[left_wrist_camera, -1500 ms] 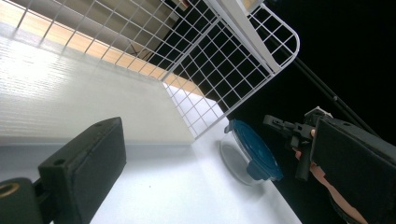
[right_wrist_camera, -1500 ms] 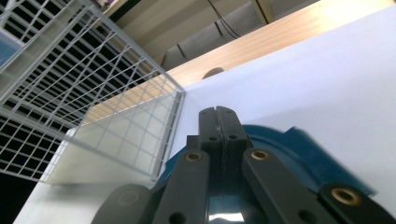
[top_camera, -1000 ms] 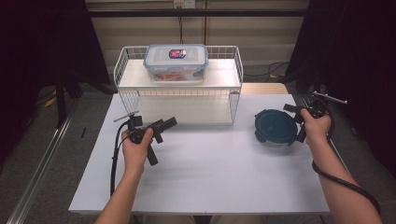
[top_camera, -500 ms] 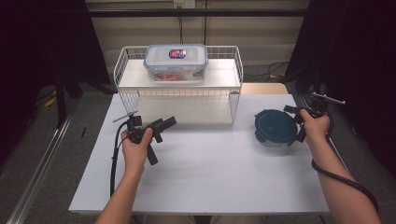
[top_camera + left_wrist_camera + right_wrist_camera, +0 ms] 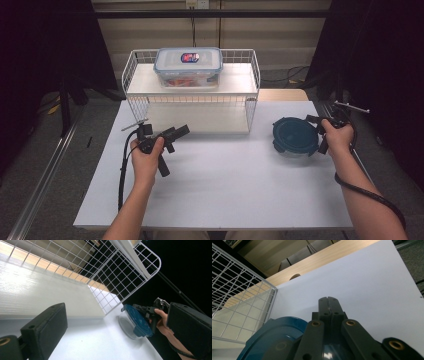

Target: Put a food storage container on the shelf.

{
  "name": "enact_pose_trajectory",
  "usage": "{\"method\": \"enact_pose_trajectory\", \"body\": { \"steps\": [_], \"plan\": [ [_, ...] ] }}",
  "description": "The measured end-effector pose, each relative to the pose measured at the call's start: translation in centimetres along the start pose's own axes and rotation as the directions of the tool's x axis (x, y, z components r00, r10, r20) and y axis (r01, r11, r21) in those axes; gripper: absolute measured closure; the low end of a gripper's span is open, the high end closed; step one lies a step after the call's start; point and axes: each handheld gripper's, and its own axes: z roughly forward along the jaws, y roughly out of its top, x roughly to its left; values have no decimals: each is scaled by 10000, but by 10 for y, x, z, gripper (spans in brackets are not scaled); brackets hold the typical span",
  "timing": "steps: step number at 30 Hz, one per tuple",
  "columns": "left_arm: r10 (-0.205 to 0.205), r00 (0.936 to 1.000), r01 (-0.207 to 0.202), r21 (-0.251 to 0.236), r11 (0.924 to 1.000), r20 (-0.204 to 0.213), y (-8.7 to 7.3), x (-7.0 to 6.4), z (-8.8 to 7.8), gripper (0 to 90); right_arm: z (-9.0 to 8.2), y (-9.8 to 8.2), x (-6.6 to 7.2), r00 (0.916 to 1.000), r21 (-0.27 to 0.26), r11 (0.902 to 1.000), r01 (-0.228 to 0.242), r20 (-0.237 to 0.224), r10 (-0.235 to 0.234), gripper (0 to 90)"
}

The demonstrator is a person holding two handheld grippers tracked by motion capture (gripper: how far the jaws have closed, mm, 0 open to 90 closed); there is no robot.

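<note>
A round clear container with a dark blue lid [image 5: 295, 136] stands on the white table [image 5: 225, 185] at the right, beside the wire rack. My right gripper [image 5: 314, 120] is at the lid's right rim, pointing left over it. In the right gripper view its jaws [image 5: 328, 303] are pressed together with nothing seen between them, and the blue lid [image 5: 274, 337] lies just below. My left gripper [image 5: 175, 136] rests at the table's left in front of the rack, open and holding nothing. The left gripper view looks past its spread jaws [image 5: 117, 335] at the lid [image 5: 136, 321].
A white wire rack [image 5: 190, 105] with two shelves stands at the table's back. On its top shelf sits a clear rectangular box [image 5: 188, 65] with a latched lid and red contents. A wooden board [image 5: 332, 257] runs along the table's far edge.
</note>
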Motion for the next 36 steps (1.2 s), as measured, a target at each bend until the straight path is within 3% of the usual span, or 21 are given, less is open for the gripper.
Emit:
{"method": "enact_pose_trajectory", "body": {
  "steps": [3,4,11,14,19,23,26,31,36],
  "plan": [
    [-157,9997,157,-30,9999,191,-1,-1,1,34,-2,-2,-3,10000,0,10000,-90,-33,90,900],
    [-53,10000,53,-17,10000,26,-1,-1,1,34,-3,-3,-4,9999,-41,9999,-145,-71,145,900],
    [-38,9995,37,27,10000,307,-1,-1,3,34,-4,-5,-3,9993,115,9998,-186,-313,189,900],
    [-86,9993,87,-28,10000,357,0,-2,3,34,-3,-9,2,9981,302,9990,-330,-518,345,900],
    [0,9994,-1,21,10000,341,0,-1,1,33,-2,-18,14,9965,413,9990,-177,-809,210,900],
    [27,9995,-28,57,10000,314,0,-2,0,32,-5,-20,16,9971,329,9995,27,-765,-2,900],
    [97,9996,-99,53,9999,271,0,-3,0,32,-9,-21,14,9975,362,9993,-87,-701,113,900],
    [223,9985,-222,-22,9998,509,0,-5,-1,27,-14,-25,8,9988,387,9992,-80,-475,98,900],
    [42,9987,-39,-61,10000,513,0,-6,-1,26,-17,-26,7,9983,269,9995,-140,-568,155,900]
  ]
}}
